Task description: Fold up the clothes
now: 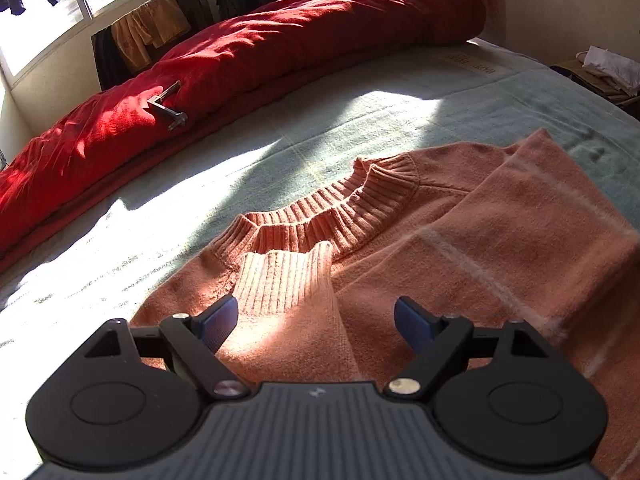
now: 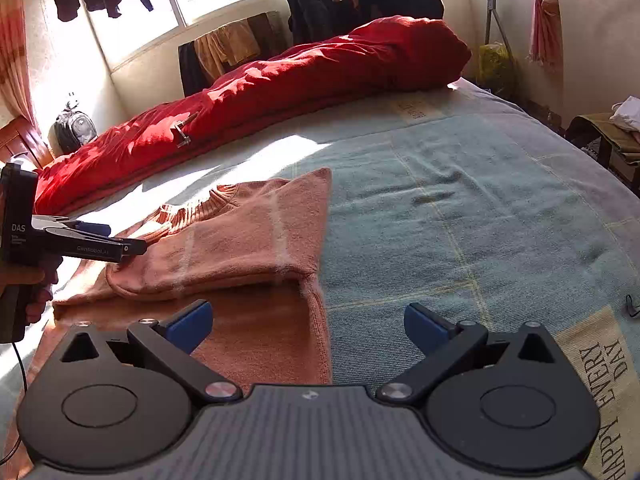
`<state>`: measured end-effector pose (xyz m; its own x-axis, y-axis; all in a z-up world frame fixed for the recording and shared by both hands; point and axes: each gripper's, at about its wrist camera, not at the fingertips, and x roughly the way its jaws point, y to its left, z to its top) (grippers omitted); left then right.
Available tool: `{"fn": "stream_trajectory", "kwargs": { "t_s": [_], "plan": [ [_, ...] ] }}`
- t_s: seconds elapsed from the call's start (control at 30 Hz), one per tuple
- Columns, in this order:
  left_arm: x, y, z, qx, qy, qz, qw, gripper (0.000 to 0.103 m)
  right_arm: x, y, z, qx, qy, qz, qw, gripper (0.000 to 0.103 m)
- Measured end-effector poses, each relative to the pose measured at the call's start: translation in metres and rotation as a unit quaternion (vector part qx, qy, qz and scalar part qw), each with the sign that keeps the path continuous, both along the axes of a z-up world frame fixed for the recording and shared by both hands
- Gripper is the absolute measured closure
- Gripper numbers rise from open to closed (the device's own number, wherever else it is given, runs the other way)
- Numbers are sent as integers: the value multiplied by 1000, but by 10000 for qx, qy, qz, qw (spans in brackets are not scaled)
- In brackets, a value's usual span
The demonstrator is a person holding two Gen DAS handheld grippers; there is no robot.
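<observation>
Spread left tongs [image 1: 316, 318] hover empty over the ribbed cuff [image 1: 284, 276] of a salmon sweater [image 1: 460, 248], its sleeve folded across the chest below the collar on the bed [image 1: 340, 128]. Right tongs [image 2: 308, 326], equally spread and empty, hang above the sweater's near right edge. Sleeves seem folded; next likely means gripping the hem to fold upward.
</observation>
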<state>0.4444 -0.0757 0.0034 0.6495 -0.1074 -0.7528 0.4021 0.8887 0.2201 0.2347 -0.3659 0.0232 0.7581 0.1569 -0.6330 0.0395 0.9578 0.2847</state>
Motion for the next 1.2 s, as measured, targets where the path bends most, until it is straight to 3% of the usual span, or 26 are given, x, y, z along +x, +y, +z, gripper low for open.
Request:
{"fn": "stream_trajectory", "kwargs": {
  "t_s": [0.33, 0.57, 0.73, 0.83, 0.97, 1.2],
  "plan": [
    [-32, 77, 1, -529, 43, 556, 9970, 17, 8, 2, -8, 35, 186, -67, 9998, 0],
    [-69, 121, 4, -1364, 29, 1116, 9844, 17, 24, 23, -1, -124, 189, 240, 9995, 0],
    [-80, 140, 4, -2033, -97, 914, 9748, 17, 34, 35, 2, -230, 219, 398, 9987, 0],
    [-70, 152, -1, -2556, -56, 907, 9625, 18, 37, 39, 0, -256, 277, 442, 9983, 0],
    [-52, 173, -17, -3512, 254, 1267, 9273, 18, 39, 45, -2, -278, 327, 489, 9979, 0],
    [-57, 194, -29, -4004, 701, 1763, 8965, 18, 35, 42, 2, -389, 334, 354, 9981, 0]
  ]
}}
